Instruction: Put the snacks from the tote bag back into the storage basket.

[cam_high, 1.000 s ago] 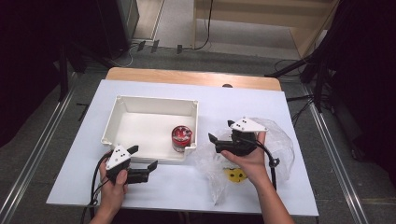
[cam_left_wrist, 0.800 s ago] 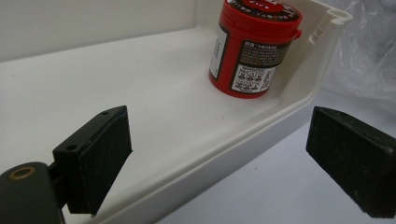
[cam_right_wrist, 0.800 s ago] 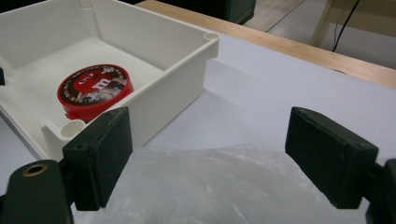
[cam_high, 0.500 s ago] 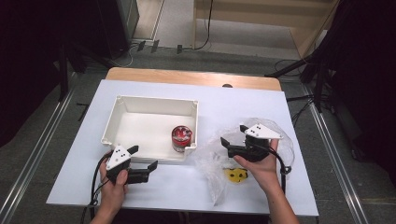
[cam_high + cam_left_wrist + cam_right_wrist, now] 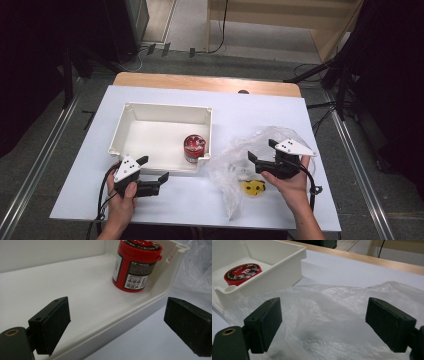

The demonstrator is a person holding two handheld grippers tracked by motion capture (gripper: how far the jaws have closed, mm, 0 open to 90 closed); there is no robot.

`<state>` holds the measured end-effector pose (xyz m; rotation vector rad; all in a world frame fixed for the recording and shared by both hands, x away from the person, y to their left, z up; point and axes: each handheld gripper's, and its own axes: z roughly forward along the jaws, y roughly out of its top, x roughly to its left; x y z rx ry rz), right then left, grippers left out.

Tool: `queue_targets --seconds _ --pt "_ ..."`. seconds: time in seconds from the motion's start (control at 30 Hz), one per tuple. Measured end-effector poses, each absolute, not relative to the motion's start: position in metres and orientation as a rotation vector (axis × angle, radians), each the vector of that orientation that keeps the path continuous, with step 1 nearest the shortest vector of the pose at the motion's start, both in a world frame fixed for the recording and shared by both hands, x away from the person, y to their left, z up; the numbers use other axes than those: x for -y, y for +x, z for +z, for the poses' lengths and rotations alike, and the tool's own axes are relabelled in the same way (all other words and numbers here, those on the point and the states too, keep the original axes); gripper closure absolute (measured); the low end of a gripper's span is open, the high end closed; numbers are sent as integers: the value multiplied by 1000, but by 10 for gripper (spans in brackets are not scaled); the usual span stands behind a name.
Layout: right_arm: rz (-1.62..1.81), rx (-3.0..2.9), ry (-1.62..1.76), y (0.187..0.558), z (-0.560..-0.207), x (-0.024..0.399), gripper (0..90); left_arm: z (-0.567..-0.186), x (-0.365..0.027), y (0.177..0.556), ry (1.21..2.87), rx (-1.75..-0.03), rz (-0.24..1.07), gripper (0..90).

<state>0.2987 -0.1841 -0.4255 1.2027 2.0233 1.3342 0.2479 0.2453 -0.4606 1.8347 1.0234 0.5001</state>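
Observation:
A red can (image 5: 194, 148) with a black label stands upright in the near right corner of the white bin (image 5: 131, 129). In the left gripper view the can (image 5: 135, 265) is ahead, and my left gripper (image 5: 120, 322) is open with its jaws either side of the bin's near wall (image 5: 140, 305). From above, the left gripper (image 5: 152, 168) sits at the bin's front edge. My right gripper (image 5: 262, 151) is open above a crumpled clear plastic bag (image 5: 235, 165). In the right gripper view its jaws (image 5: 324, 325) frame the bag (image 5: 332, 312), empty.
A small yellow object (image 5: 253, 187) lies in or under the bag near the table's front. The bin's corner (image 5: 287, 260) and the can's lid (image 5: 242, 273) show left of the right gripper. A wooden strip (image 5: 205, 83) borders the table's far edge.
My right gripper has moved to the right, away from the bin and over the plastic bag. The left gripper and the can have stayed put.

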Motion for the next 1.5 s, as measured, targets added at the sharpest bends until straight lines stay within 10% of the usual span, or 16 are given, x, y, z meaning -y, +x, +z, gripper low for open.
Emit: queue_targets --seconds 1.5 --pt "1216 -1863 1413 259 -450 286 106 -461 -246 249 1831 -1000 488 70"
